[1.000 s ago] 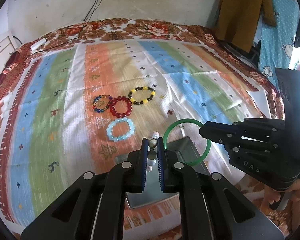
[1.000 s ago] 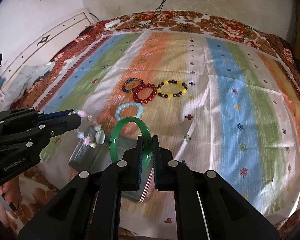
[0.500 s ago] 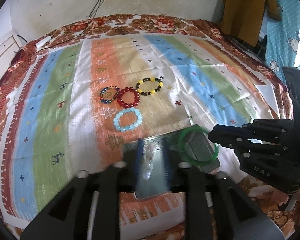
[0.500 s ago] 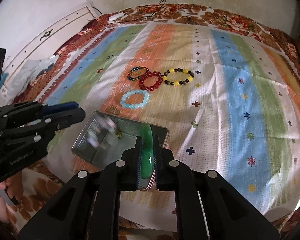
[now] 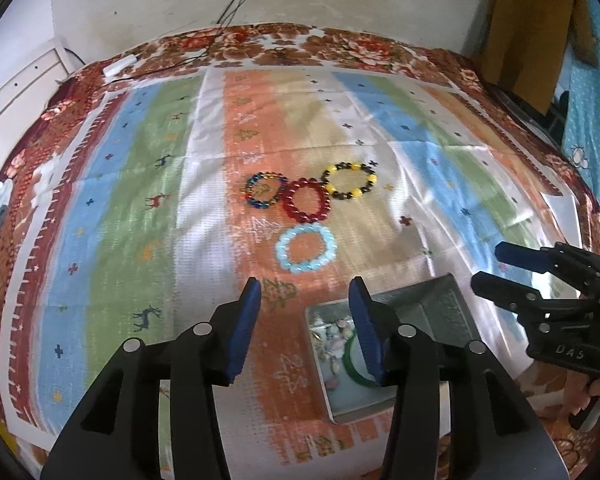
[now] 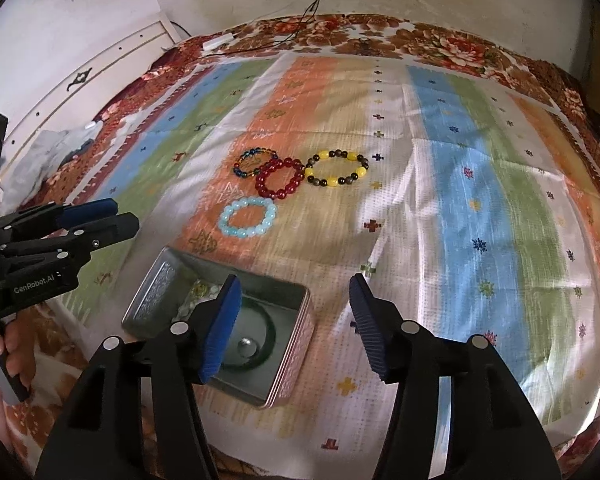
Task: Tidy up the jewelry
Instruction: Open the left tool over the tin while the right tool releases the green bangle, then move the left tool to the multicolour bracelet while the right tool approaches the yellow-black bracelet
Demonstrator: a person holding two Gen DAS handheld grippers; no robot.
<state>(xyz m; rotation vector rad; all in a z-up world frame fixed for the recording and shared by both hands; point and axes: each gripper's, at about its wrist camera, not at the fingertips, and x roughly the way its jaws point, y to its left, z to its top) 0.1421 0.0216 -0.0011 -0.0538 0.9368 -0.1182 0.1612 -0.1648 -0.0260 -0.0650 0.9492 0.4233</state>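
- Both dropped since a second ago: green glass bangle [image 6: 269,330] and pale beaded bracelet [image 5: 334,334] now inside rectangular metal tin [image 6: 300,332], near edge.
- Left gripper [image 5: 306,292] and right gripper [image 6: 294,288]: jaws opening, nothing between.
- Four beaded bracelets [image 6: 278,178] lie farther out on striped cloth [image 6: 480,200].

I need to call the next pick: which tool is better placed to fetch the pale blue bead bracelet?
Probably left. The pale blue bracelet lies just ahead of the left tool, whose jaws are opening with nothing between them. From the right tool, also opening and empty, it sits off to the left beyond the tin.
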